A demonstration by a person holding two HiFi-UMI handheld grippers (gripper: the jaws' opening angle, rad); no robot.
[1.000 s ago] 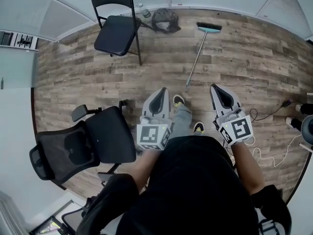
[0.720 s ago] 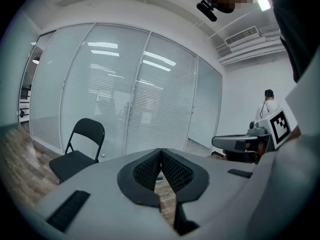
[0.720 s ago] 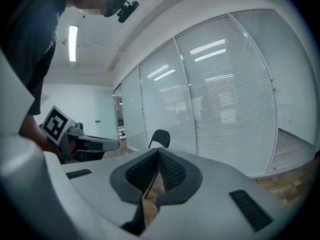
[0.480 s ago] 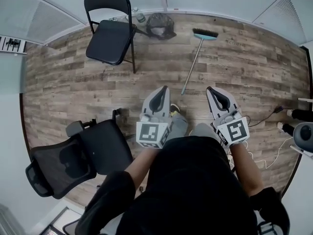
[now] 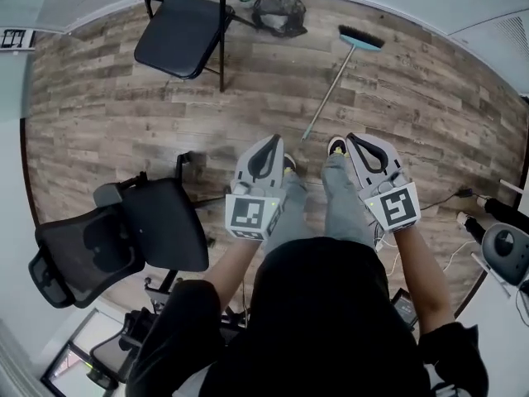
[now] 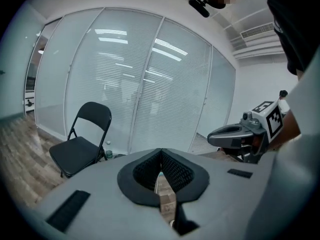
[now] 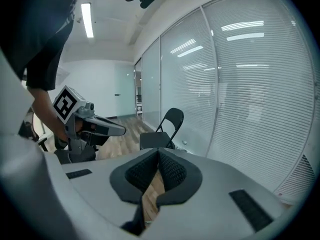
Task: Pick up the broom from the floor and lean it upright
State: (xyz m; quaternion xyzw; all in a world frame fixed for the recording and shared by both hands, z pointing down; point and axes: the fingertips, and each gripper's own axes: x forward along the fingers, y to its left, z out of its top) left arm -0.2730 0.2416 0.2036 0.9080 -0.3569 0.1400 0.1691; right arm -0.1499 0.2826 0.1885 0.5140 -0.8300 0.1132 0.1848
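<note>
A person stands on a wood-plank floor (image 5: 124,114), left gripper (image 5: 273,142) and right gripper (image 5: 354,140) held out side by side, both clenched on nothing. The broom (image 5: 331,89) lies flat ahead, its handle end just beyond the shoes and its head toward the far wall, near a dark bag (image 5: 279,13). A clean pickup likely means opening the jaws first, then closing square on the thin handle low to the planks. A folding chair (image 5: 178,35) and office chair (image 5: 124,238) stand at left; blind-covered glass walls (image 6: 150,84) ring the room.
</note>
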